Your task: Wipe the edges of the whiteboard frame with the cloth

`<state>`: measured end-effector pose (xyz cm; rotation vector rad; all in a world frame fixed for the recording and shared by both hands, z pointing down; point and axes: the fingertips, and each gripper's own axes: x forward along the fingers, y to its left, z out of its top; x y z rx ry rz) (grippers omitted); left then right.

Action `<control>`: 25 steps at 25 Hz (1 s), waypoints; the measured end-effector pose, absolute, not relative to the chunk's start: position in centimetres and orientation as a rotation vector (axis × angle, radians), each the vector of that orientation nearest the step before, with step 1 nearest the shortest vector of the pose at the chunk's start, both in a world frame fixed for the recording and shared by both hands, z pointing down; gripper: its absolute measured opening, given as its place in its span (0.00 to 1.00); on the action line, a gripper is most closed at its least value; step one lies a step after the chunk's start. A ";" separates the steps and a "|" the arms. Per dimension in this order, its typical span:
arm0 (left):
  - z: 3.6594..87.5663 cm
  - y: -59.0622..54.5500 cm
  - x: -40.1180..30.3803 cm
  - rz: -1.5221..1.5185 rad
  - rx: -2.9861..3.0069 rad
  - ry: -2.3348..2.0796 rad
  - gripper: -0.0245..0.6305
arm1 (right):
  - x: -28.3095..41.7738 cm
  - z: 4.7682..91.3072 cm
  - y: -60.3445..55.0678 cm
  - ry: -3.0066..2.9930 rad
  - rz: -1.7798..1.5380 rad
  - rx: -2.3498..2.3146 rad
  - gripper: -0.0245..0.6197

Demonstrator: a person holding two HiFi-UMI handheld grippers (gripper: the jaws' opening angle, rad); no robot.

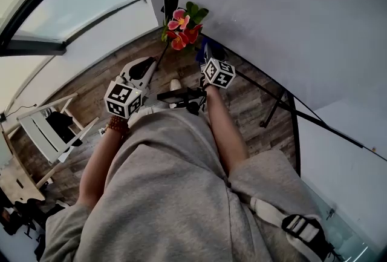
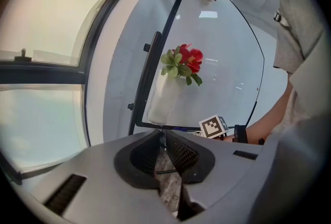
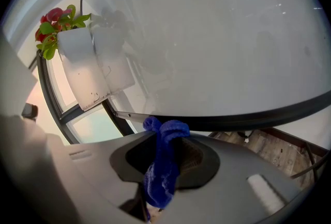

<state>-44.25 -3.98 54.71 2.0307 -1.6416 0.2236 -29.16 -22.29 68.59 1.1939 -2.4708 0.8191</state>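
A: Where is the cloth (image 3: pixel 163 166) held?

B: It is clamped by the fingers of the right gripper (image 3: pixel 164 134), just under the frame's (image 3: pixel 234 121) lower edge, which runs on past it. On the left gripper (image 2: pixel 161 134), below the frame, the fingers are pressed together on nothing.

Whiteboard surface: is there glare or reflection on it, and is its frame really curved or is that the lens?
Left gripper view: the whiteboard shows small bright light reflections near its top, and its black frame bows, a wide-angle effect. Right gripper view: pale glare streaks at upper right, a faint mirror image beside the white vase, the frame again bent.
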 end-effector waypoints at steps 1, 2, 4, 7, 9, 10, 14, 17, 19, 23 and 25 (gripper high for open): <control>54.7 -3.9 -44.6 0.223 2.025 -1.651 0.10 | -29.5 68.6 -22.3 -2.474 0.826 1.187 0.20; 54.6 -3.7 -44.9 0.222 2.020 -1.661 0.10 | -29.8 68.6 -22.3 -2.480 0.839 1.181 0.20; 54.4 -3.5 -45.6 0.220 2.008 -1.680 0.10 | -30.5 68.6 -22.3 -2.494 0.875 1.171 0.20; 54.3 -3.0 -46.3 0.217 1.990 -1.706 0.10 | -31.5 68.6 -22.3 -2.511 0.910 1.151 0.20; 54.4 -2.6 -46.8 0.222 1.974 -1.720 0.10 | -32.2 68.6 -22.2 -2.518 0.924 1.138 0.20; 54.5 -2.4 -47.1 0.224 1.963 -1.727 0.10 | -32.6 68.6 -22.2 -2.521 0.932 1.132 0.20; 54.6 -1.4 -47.7 0.225 1.925 -1.754 0.10 | -34.1 68.5 -22.1 -2.540 0.961 1.096 0.20; 54.7 -0.6 -48.0 0.229 1.897 -1.775 0.10 | -35.1 68.5 -22.0 -2.555 0.969 1.066 0.20; 54.7 -0.2 -48.3 0.228 1.880 -1.792 0.10 | -35.8 68.5 -22.0 -2.565 0.981 1.046 0.20; 54.6 0.5 -48.5 0.216 1.846 -1.825 0.10 | -36.8 68.5 -22.0 -2.583 1.005 1.001 0.20; 54.6 0.9 -48.4 0.212 1.832 -1.840 0.10 | -37.3 68.5 -22.0 -2.590 1.020 0.980 0.20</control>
